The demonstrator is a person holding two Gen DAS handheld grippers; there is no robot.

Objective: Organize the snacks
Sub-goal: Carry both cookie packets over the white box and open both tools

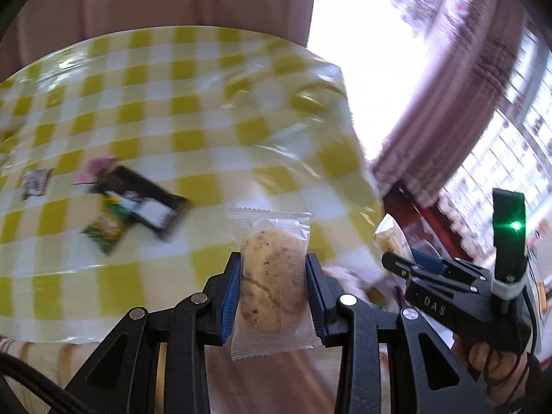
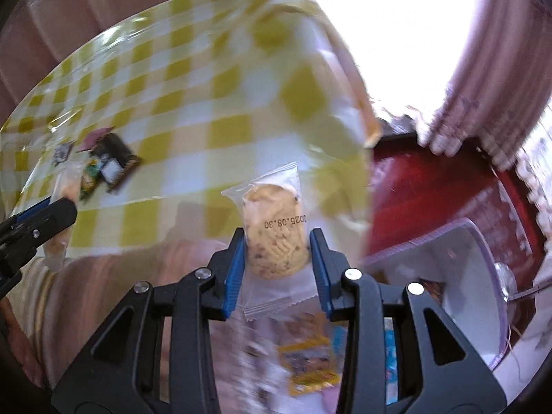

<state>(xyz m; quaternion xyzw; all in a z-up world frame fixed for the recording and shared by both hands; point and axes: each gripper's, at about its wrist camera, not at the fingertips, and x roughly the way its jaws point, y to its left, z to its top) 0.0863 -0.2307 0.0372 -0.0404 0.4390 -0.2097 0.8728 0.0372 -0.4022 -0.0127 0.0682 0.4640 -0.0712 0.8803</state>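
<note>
Cookies pinched: left gripper holds cookie, right gripper holds another. Risk: slippery wrapper slides out, crumbs if squeezed.

A home: checked tablecloth, pink fringed curtains, bright window.

Each clear-wrapped cookie stands upright, clamped in tongs, loose snack packets behind.

Both the left hand-held gripper and right hand-held gripper tilt downward, jaws clamped.
</note>
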